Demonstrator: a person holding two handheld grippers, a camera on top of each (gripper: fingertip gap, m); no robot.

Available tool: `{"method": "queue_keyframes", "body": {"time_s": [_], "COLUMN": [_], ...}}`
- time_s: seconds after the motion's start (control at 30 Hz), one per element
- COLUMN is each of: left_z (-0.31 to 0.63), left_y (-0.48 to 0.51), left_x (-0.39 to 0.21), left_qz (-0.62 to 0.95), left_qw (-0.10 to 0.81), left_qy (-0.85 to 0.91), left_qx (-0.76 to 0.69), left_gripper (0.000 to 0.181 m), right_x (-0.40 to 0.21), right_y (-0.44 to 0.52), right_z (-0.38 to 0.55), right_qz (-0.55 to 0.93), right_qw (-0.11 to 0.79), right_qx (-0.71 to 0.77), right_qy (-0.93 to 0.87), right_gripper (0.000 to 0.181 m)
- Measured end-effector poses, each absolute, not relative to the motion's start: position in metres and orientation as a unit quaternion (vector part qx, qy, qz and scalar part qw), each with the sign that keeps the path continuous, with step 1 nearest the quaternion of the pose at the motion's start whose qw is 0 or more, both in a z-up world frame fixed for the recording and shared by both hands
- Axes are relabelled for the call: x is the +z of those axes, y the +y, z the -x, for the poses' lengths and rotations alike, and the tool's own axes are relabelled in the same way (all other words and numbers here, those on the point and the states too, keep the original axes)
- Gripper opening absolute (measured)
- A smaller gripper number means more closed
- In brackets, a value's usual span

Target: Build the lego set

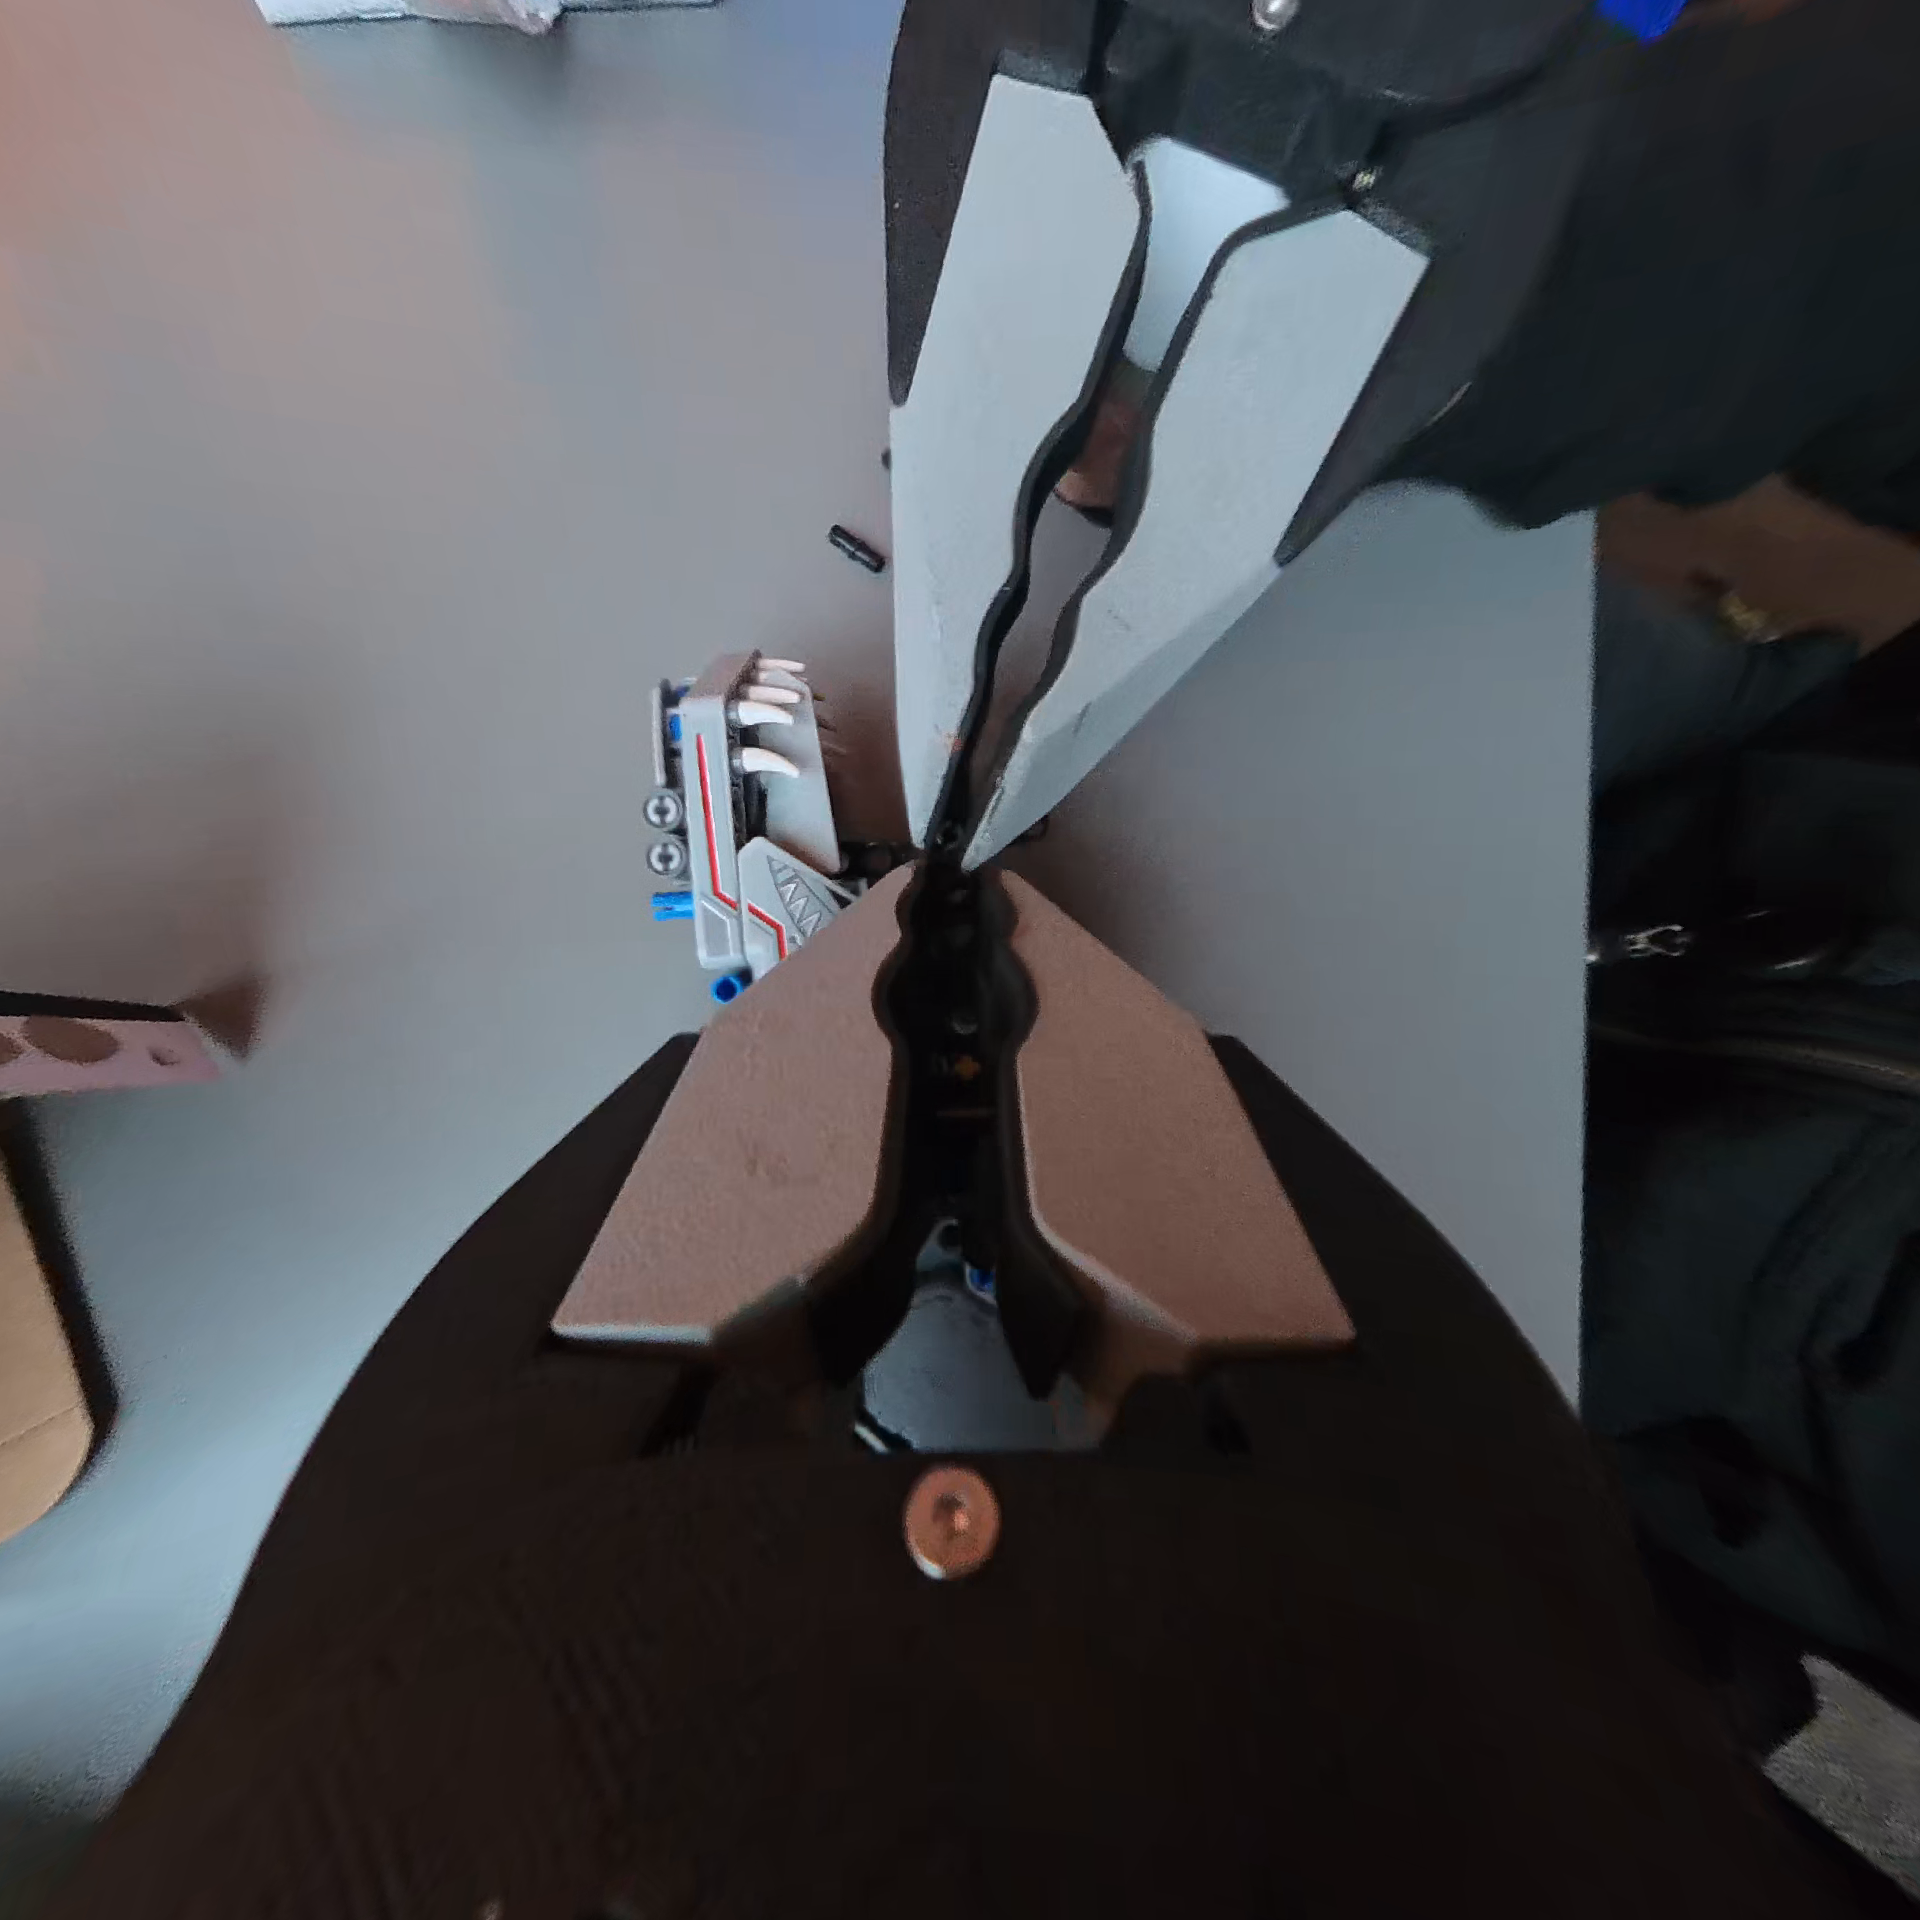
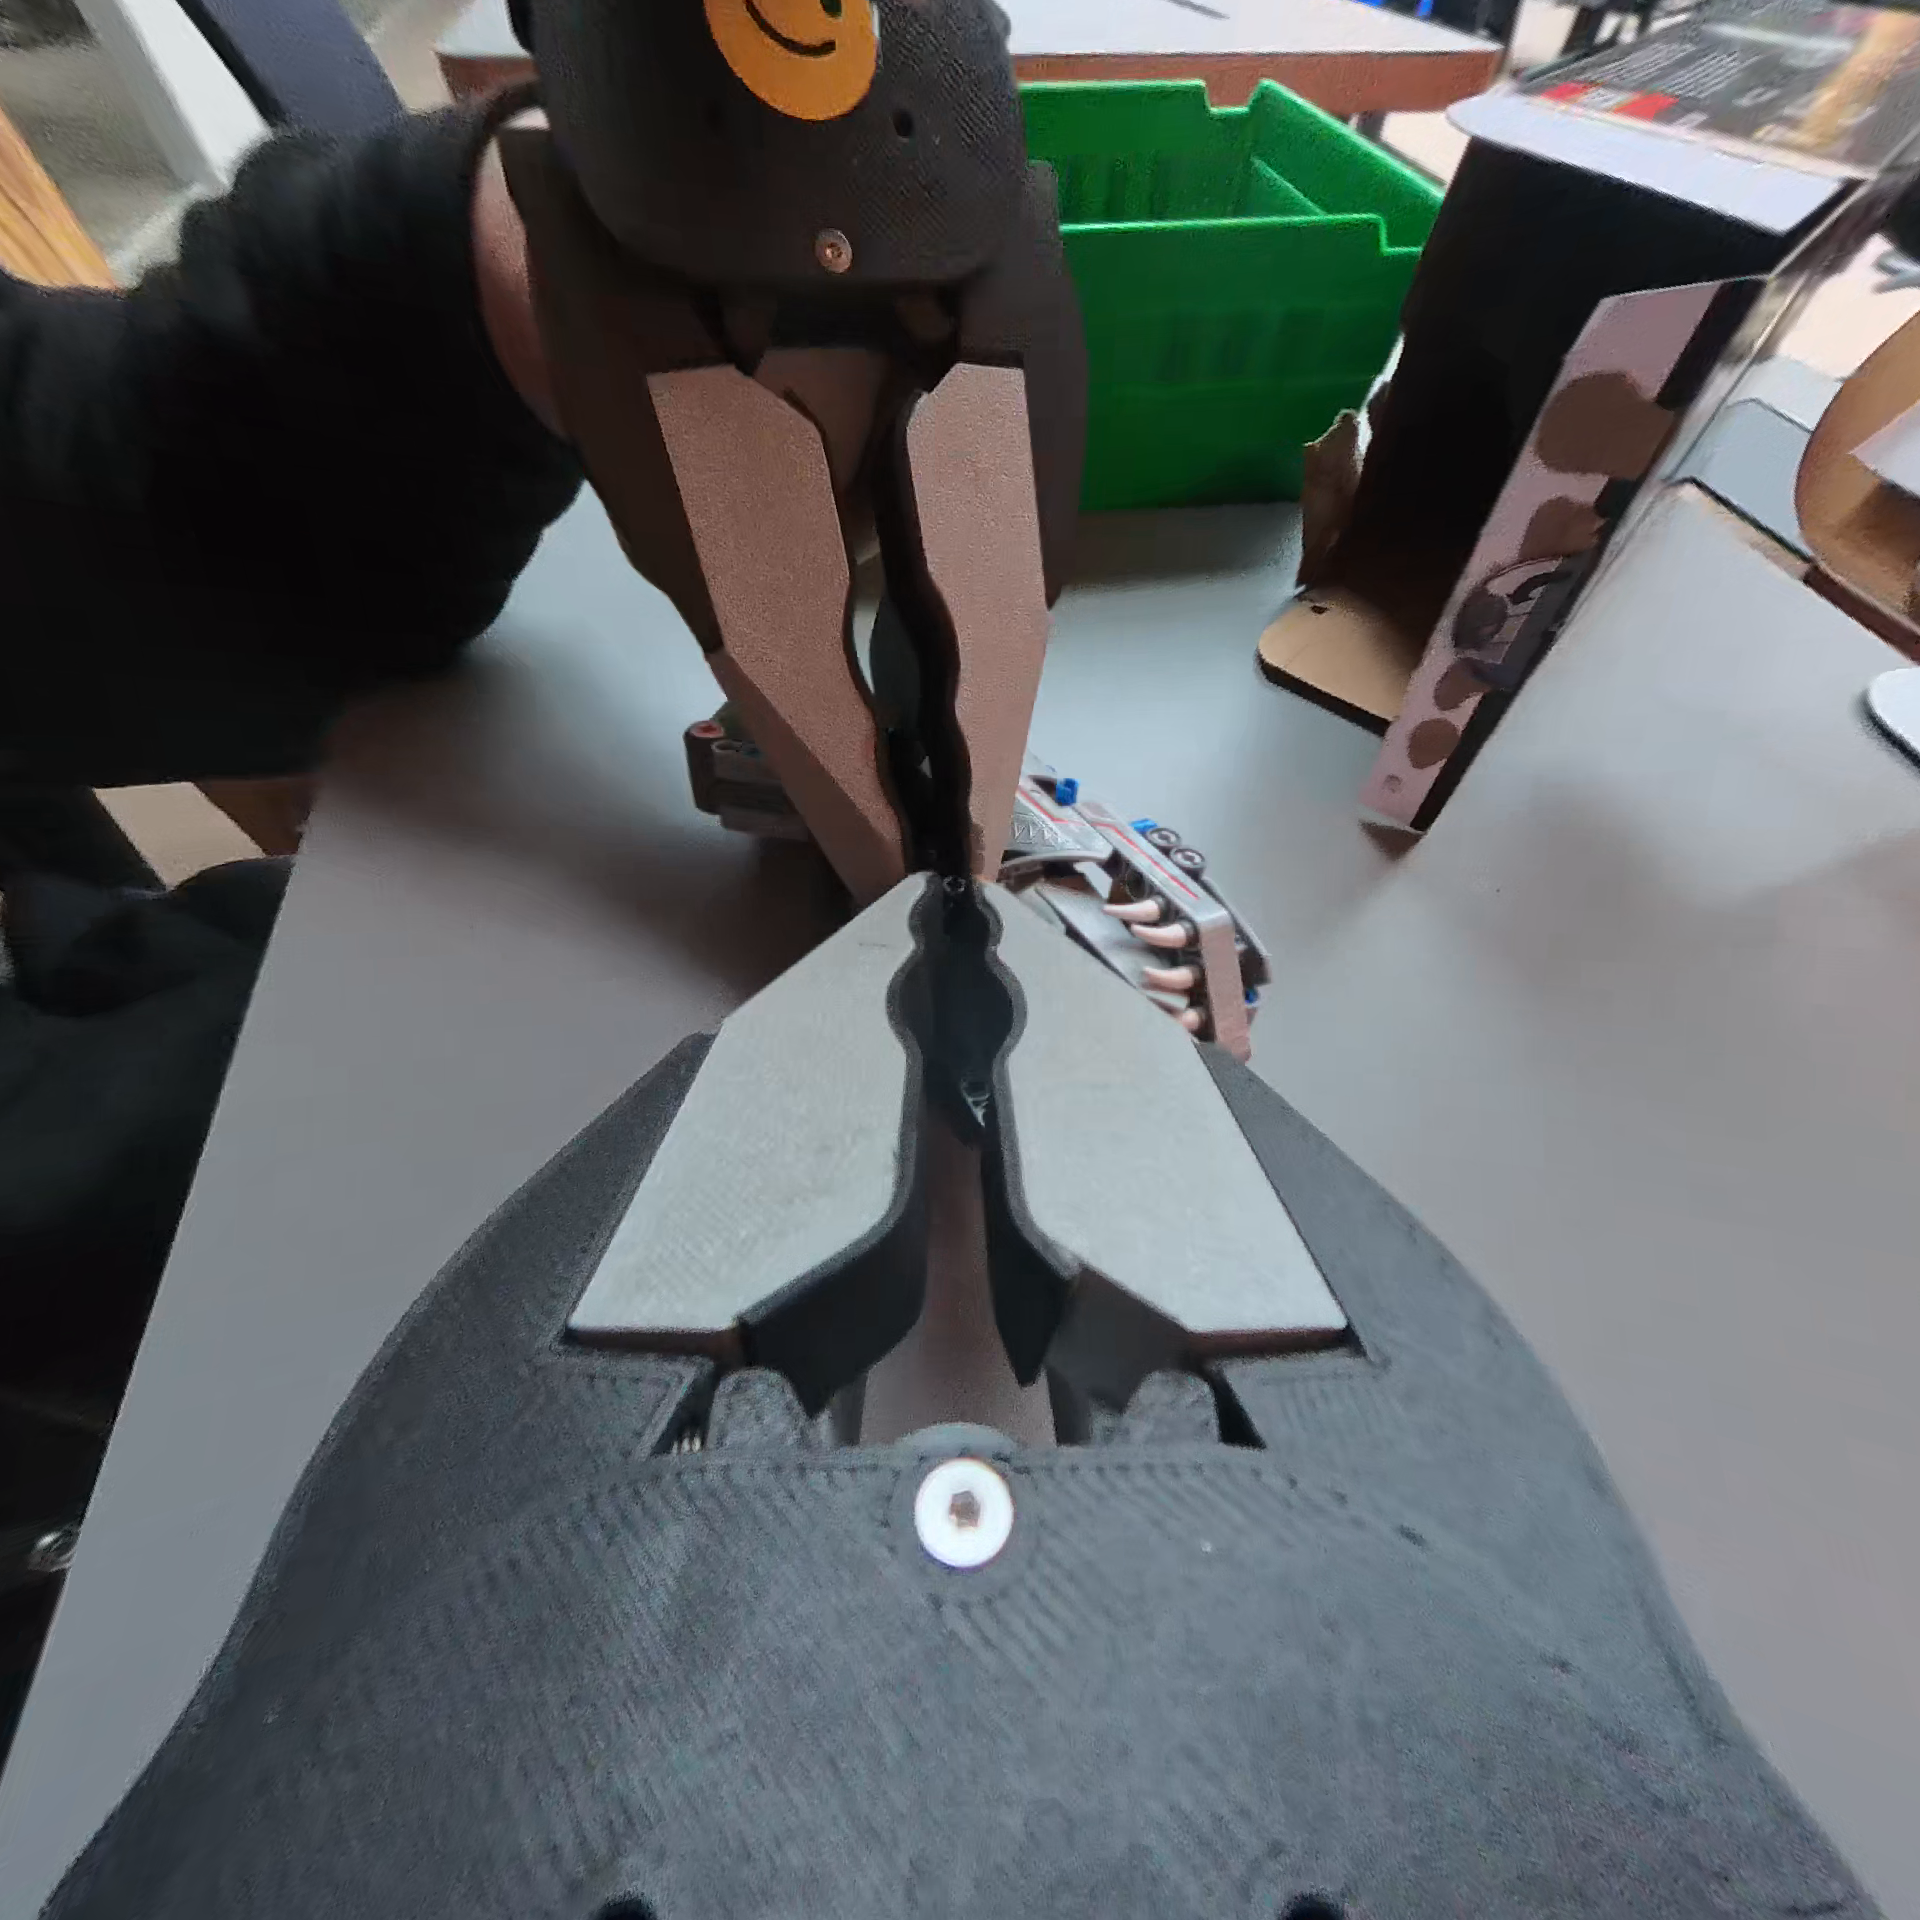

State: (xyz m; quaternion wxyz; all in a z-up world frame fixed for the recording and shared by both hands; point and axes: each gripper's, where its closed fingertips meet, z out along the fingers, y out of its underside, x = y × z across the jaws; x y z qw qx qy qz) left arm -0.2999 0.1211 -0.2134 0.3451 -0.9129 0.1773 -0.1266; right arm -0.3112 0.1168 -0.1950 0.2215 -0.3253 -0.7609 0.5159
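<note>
L wrist: left gripper (image 1: pixel 951 883) clamped on black Lego beam (image 1: pixel 954 1023), tip-to-tip with right gripper | R wrist: right gripper (image 2: pixel 951 883) pinching small black piece (image 2: pixel 971 1091); grey model (image 2: pixel 1132 904) on worktop (image 2: pixel 1558 1039) beside | risk: misalignment pops pin loose.

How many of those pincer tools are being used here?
2. The brown-fingered left gripper and the grey-fingered right gripper meet tip to tip beside the grey Lego model, jaws closed on black Lego parts. None seems hidden.
</note>
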Motion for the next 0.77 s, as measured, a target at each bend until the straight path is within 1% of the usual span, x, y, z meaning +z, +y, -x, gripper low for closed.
{"method": "queue_keyframes", "body": {"time_s": [0.1, 0.47, 0.73, 0.77], "left_z": [0.301, 0.3, 0.298, 0.294], "left_y": [0.122, 0.126, 0.131, 0.126], "left_x": [-0.216, -0.214, -0.21, -0.221], "left_qz": [0.918, 0.916, 0.91, 0.919], "left_qw": [0.333, 0.344, 0.358, 0.327], "left_qy": [0.188, 0.181, 0.174, 0.187], "left_qx": [-0.102, -0.099, -0.115, -0.12], "left_gripper": [0.008, 0.007, 0.008, 0.007], "right_x": [-0.196, -0.192, -0.182, -0.179], "right_y": [0.118, 0.122, 0.127, 0.127], "right_z": [0.311, 0.311, 0.31, 0.31], "right_qz": [0.329, 0.346, 0.356, 0.355], "right_qw": [0.221, 0.217, 0.194, 0.194], "right_qx": [0.519, 0.523, 0.571, 0.578], "right_qy": [-0.758, -0.748, -0.714, -0.708], "right_gripper": [0.0, 0.0, 0.0, 0.0]}}
